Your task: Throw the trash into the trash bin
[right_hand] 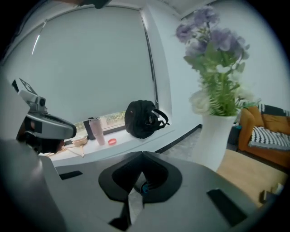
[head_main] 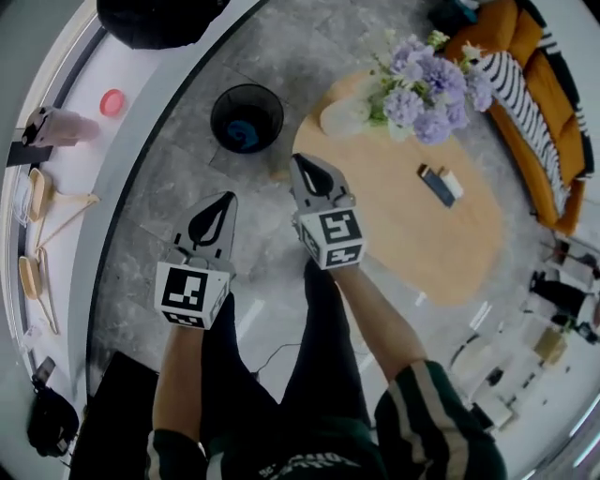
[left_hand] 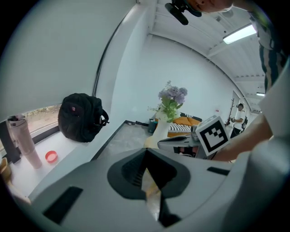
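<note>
While you hold both arms out over the grey floor (head_main: 159, 202), the left tongs (head_main: 227, 197) have their tips met in a point with nothing between them. Through the slit beneath them the left gripper view gives only a pale blur. The right tongs (head_main: 299, 159) are likewise closed tight and empty. In the right gripper view a small blue spot sits in the gap below the tips; you cannot tell what it is from there.

The trash bin (head_main: 247, 117) is black, round and upright on the floor, just off the left end of the oval worktop (head_main: 403, 234). It is ahead of both tongs and apart from them. Inside it lies a blue item (head_main: 246, 135), its shape lost in the dark of the bin.

On the worktop, a white vase (head_main: 345, 117) stands at the far-left edge, largely covered by purple flowers (head_main: 433, 84). Two small flat items (head_main: 441, 184) near the right edge are too small to name. The orange sofa (head_main: 548, 141) is cut by the frame's right edge. The black backpack (head_main: 159, 21) on the window ledge (head_main: 84, 141) is cut by the top edge.
</note>
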`<state>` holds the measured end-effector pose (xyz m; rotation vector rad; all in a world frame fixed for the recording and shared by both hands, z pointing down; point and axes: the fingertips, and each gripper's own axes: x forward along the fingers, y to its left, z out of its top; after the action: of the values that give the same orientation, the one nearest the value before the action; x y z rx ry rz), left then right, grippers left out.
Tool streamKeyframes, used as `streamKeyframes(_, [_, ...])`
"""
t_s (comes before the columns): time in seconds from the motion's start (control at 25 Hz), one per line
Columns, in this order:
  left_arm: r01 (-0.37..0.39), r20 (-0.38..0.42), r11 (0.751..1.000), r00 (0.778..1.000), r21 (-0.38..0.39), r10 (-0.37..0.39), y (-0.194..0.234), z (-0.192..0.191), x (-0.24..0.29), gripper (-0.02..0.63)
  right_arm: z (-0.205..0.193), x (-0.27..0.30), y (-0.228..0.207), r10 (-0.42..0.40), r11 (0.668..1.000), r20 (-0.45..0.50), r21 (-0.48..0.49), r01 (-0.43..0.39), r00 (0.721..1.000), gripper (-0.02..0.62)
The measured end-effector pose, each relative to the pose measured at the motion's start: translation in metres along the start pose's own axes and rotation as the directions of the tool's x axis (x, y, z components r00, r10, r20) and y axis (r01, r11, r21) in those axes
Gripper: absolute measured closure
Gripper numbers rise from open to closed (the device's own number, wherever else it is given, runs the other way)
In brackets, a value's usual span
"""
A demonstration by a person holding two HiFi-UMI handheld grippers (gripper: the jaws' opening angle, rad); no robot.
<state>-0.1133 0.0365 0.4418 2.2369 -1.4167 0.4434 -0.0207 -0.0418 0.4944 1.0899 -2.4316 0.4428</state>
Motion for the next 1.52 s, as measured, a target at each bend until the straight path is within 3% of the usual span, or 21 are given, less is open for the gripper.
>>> streamKeyframes(0.36, [0.189, -0.049, 0.975, 0.982, 0.119, -0.184, -0.117, 0.036, 0.082, 0.606, -0.018, -0.093, -0.125, -0.176, 0.981, 0.021, 0.093, 0.173, 0.984, 0.594])
streamKeyframes(0.64, [0.314, -0.094, 0.935, 0.949, 0.164, -0.302, -0.219, 0.044, 0.153, 0.606, -0.069, -0.168, -0.233, -0.305, 0.943, -0.040, 0.127, 0.307, 0.952, 0.594])
streamKeyframes(0.96, [0.404, -0.150, 0.895, 0.913, 0.187, -0.380, -0.301, 0.036, 0.207, 0.606, -0.116, -0.221, -0.317, -0.369, 0.911, -0.081, 0.163, 0.378, 0.926, 0.594])
streamKeyframes(1.16, [0.412, -0.170, 0.891, 0.908, 0.193, -0.383, -0.316, 0.030, 0.220, 0.606, -0.114, -0.218, -0.341, -0.304, 0.950, -0.034, 0.062, 0.306, 0.952, 0.583])
streamKeyframes(1.24, [0.409, -0.181, 0.891, 0.908, 0.196, -0.378, -0.316, 0.026, 0.222, 0.606, -0.118, -0.211, -0.350, -0.267, 0.964, -0.060, -0.003, 0.267, 0.962, 0.462])
streamKeyframes(1.4, [0.399, -0.194, 0.898, 0.911, 0.186, -0.365, -0.310, 0.017, 0.222, 0.606, -0.140, -0.195, -0.358, -0.187, 0.965, -0.196, -0.220, 0.143, 0.963, 0.426])
streamKeyframes(1.52, [0.397, -0.208, 0.899, 0.910, 0.186, -0.358, -0.308, 0.010, 0.221, 0.606, -0.179, -0.182, -0.372, -0.144, 0.942, -0.342, -0.335, 0.022, 0.929, 0.420])
